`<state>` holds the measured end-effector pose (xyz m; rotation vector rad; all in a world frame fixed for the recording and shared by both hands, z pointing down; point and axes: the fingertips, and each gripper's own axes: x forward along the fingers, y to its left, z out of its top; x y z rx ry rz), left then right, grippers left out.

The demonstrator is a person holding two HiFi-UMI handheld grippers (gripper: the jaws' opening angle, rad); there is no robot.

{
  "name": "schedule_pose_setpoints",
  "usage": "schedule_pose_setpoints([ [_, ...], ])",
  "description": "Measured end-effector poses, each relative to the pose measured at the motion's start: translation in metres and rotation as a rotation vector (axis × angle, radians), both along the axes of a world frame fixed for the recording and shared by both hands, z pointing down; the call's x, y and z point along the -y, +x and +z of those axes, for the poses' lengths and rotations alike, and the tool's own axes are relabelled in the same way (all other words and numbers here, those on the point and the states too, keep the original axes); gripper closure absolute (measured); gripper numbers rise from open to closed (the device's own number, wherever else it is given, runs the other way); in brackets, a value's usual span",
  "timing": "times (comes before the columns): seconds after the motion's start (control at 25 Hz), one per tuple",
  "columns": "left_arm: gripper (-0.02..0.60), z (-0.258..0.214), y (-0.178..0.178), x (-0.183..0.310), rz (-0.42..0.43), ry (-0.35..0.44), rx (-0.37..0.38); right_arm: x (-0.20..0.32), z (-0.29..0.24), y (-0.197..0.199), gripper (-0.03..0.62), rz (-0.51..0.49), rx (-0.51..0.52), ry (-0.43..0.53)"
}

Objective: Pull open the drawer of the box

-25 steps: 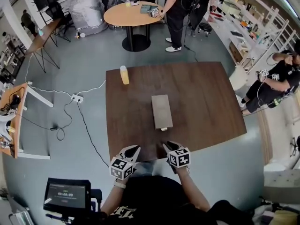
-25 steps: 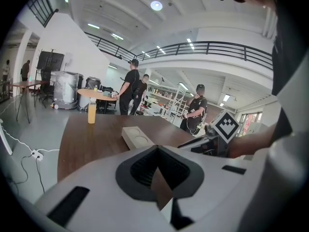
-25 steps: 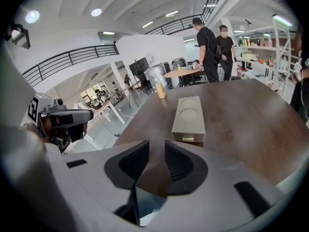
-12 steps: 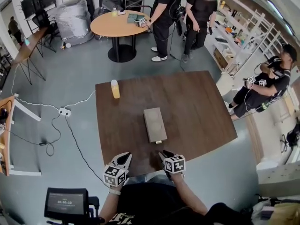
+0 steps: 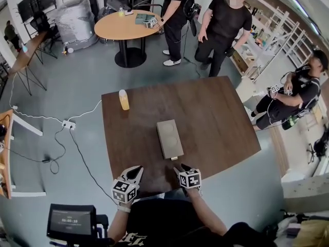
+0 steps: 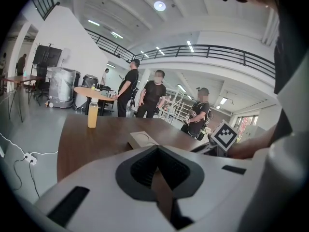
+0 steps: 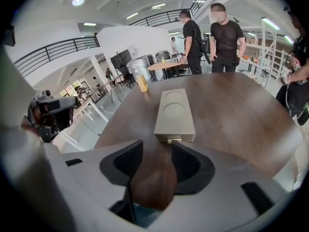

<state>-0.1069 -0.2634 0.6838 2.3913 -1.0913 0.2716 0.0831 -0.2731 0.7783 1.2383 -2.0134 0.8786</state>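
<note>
Surface: a dark wooden surface [image 5: 216, 122] fills the middle of the head view. You stand at its near edge, at the bottom of the frame.
Box: the grey box [image 5: 169, 138] is long and flat and lies at the middle of the surface. 1 short end points toward you, and there is a round recess in its top.
Drawer: shut, flush with the box body. Its small pull tab [image 5: 174, 158] sticks out of the near short end.
Right gripper: your right gripper [image 7: 155, 149] sits at lower middle of the head view, over the near edge of the surface. It is aimed at the pull tab, near it but not touching. The jaws are opening, with a clear gap and nothing in it, only bare wood showing through.
Left gripper: your left gripper [image 6: 157, 153] sits just left of the right one, over the same near edge. Its jaws stand a narrow slit apart and hold nothing.
Bottle: an orange-filled bottle [image 5: 124, 100] stands upright near the far left corner of the surface, well apart from the box.
Background: a round table [image 5: 126, 24] at upper left; a standing person [image 5: 224, 27] at upper middle, beyond the far edge; a seated person [image 5: 295, 94] at the right edge.
</note>
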Motion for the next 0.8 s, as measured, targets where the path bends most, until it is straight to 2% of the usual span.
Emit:
schedule_pose_setpoints([
  [0.16, 0.575, 0.004, -0.001, 0.011, -0.019, -0.014, -0.008, 0.012, 0.020, 0.002, 0.437, 0.001, -0.041, -0.031],
  [0.36, 0.575, 0.010, 0.006, 0.014, 0.001, -0.027, -0.003, 0.020, 0.048, 0.009, 0.398, 0.006, -0.074, -0.074],
  [0.48, 0.575, 0.012, -0.002, 0.022, -0.009, -0.027, 0.007, 0.030, 0.060, 0.014, 0.390, 0.011, -0.104, -0.087],
  [0.8, 0.575, 0.015, -0.017, 0.033, -0.050, -0.038, 0.003, 0.029, 0.098, 0.020, 0.372, 0.004, -0.167, -0.203],
])
